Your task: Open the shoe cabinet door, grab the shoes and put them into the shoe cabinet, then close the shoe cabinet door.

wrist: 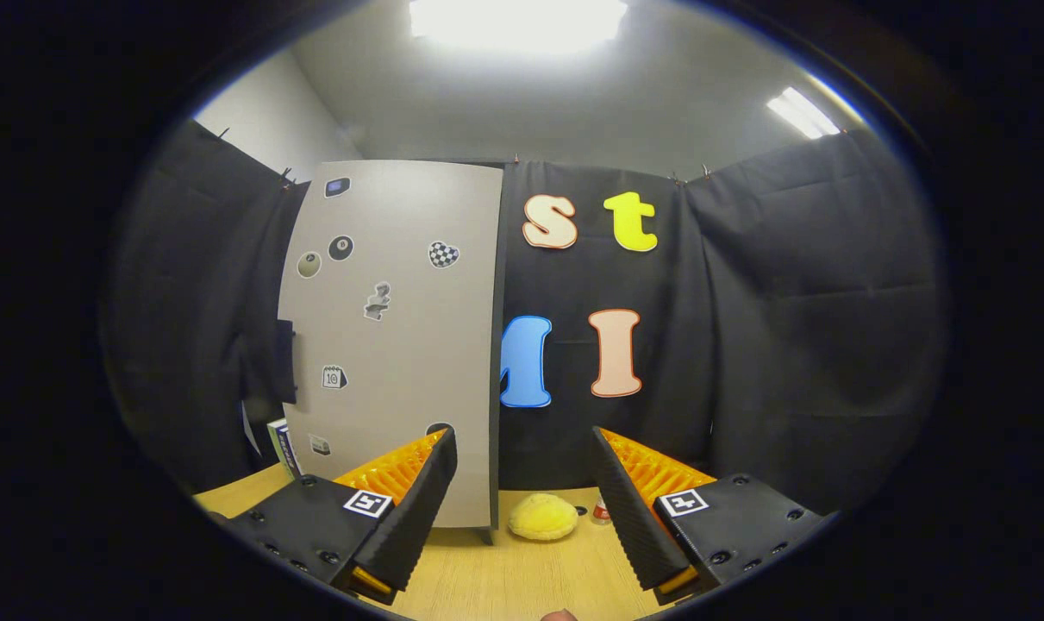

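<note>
From my seat I see the cabinet (401,345) as a tall, pale grey slab standing on the wooden worktop (487,578), its flat face turned toward me and its right edge showing as a thin dark strip with a small foot at the bottom. I take that face for the door, and it looks shut, though I cannot make out a handle or a seam. Small stickers (442,254) are scattered over it: a checkered heart, a black ball, a pale round one, a little calendar and a few more I cannot read. A dark flap hangs off the cabinet's left side, and a box (282,446) stands on the worktop just beside its lower left corner. The claw (523,448) is spread wide with nothing between its fingers (418,509); the left finger overlaps the lower right part of the cabinet face, while the right one stands clear of it against the black wall. The cabinet lies ahead of the claw and to the left, so its right edge runs down just inside the left finger. In the gap between the fingers, beyond their tips, a soft yellow slipper (543,517) lies on the worktop just right of the cabinet's foot, apart from both fingers. A small bottle (601,511) with a red band stands just right of it, near the right finger
</note>
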### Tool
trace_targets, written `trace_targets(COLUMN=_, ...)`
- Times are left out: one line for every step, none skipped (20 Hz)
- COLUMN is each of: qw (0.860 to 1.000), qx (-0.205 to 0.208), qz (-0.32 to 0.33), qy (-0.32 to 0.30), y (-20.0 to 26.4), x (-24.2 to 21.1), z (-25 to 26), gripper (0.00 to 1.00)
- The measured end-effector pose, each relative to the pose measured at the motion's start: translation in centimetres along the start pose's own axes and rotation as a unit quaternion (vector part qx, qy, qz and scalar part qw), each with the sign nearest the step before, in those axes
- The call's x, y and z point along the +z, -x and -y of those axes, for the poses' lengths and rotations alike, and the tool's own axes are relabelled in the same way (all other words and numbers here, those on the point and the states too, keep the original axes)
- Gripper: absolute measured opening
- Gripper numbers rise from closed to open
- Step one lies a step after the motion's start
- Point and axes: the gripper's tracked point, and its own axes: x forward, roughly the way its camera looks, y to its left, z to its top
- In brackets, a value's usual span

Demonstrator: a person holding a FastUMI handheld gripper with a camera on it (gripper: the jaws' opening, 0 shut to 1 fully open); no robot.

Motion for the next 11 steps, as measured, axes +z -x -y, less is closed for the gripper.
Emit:
trace_targets(qw=1.000, qx=-0.002, qz=-0.001, qy=0.002, y=-0.1, x=-0.2, z=0.2, gripper=0.96)
trace_targets(qw=1.000, qx=0.000, qz=-0.002, qy=0.001, y=-0.3, x=-0.2, z=0.0, gripper=0.97)
trace_targets(qw=1.000, qx=0.004, qz=-0.003, qy=-0.003, y=-0.4, x=-0.3, z=-0.3, gripper=0.97)
trace_targets(qw=1.000, qx=0.006, qz=-0.006, qy=-0.005, y=-0.6, x=-0.6, z=-0.5, gripper=0.96)
trace_targets(qw=1.000, qx=0.007, qz=-0.009, qy=-0.005, y=-0.7, x=-0.9, z=-0.6, gripper=0.97)
trace_targets(qw=1.000, qx=0.005, qz=-0.009, qy=-0.004, y=-0.8, x=-0.9, z=-0.6, gripper=0.97)
trace_targets(qw=1.000, qx=0.004, qz=-0.009, qy=-0.003, y=-0.9, x=-0.9, z=-0.6, gripper=0.97)
trace_targets(qw=1.000, qx=0.003, qz=-0.009, qy=-0.003, y=-1.0, x=-0.9, z=-0.7, gripper=0.97)
trace_targets(qw=1.000, qx=0.004, qz=-0.008, qy=-0.006, y=-1.1, x=-0.9, z=-0.9, gripper=0.97)
trace_targets(qw=1.000, qx=0.006, qz=-0.006, qy=-0.008, y=-1.2, x=-0.8, z=-1.1, gripper=0.96)
trace_targets(qw=1.000, qx=0.007, qz=-0.006, qy=-0.009, y=-1.3, x=-0.8, z=-1.2, gripper=0.97)
